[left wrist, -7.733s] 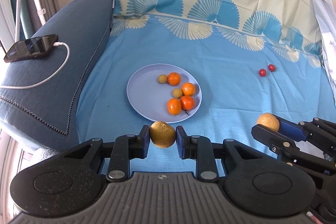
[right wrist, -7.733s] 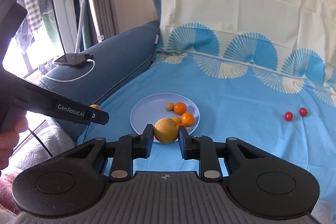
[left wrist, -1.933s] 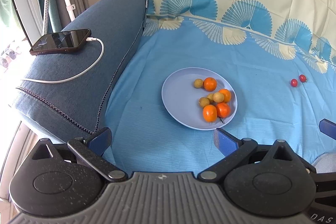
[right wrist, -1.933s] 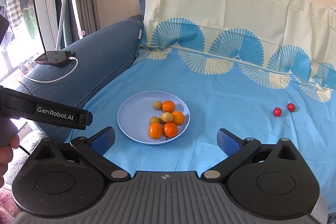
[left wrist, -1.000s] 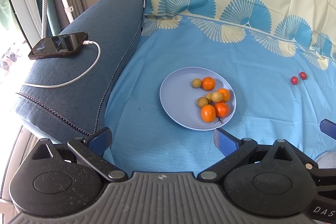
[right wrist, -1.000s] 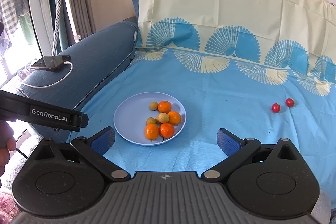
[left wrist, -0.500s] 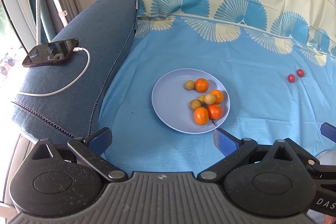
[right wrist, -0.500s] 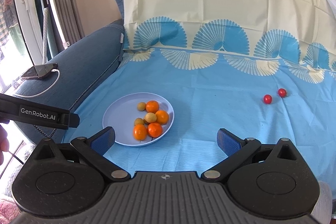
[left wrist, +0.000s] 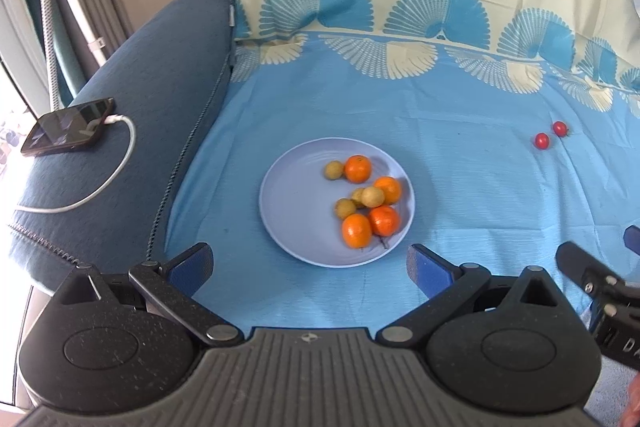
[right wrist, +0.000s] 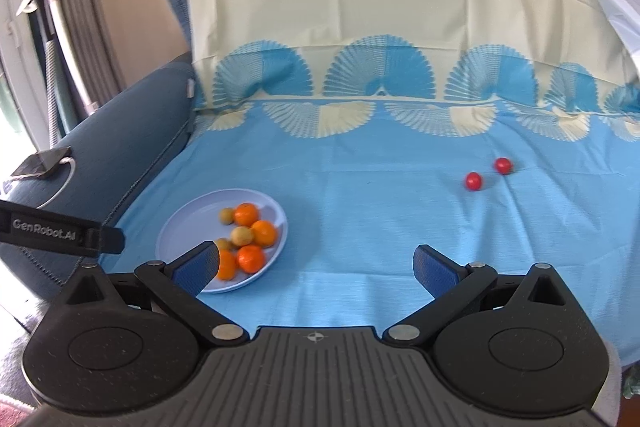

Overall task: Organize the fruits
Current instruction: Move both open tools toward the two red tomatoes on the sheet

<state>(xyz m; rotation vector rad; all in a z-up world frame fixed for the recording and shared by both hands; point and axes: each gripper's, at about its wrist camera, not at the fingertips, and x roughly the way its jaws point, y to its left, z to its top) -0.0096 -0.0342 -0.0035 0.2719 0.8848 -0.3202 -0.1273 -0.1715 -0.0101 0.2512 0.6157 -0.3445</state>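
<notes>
A pale blue plate (left wrist: 296, 203) (right wrist: 180, 227) lies on the blue sheet and holds several oranges (left wrist: 358, 169) (right wrist: 247, 213) and several small yellow-brown fruits (left wrist: 333, 170) (right wrist: 242, 235). Two red cherry tomatoes (left wrist: 542, 141) (right wrist: 473, 181) lie apart on the sheet to the far right. My left gripper (left wrist: 310, 265) hangs open and empty just short of the plate's near rim. My right gripper (right wrist: 316, 267) is open and empty too, over bare sheet right of the plate; its left pad hides part of one orange.
A dark phone (left wrist: 66, 127) on a white charging cable (left wrist: 100, 187) rests on the blue sofa arm at left. A cream and blue patterned cover (right wrist: 400, 39) drapes the backrest. Curtains and a pole stand far left.
Both grippers, shut on yellow-brown fruits earlier, are now open and empty, and the plate holds more such fruits. In the last second the right view swung rightward, the tomatoes nearer centre.
</notes>
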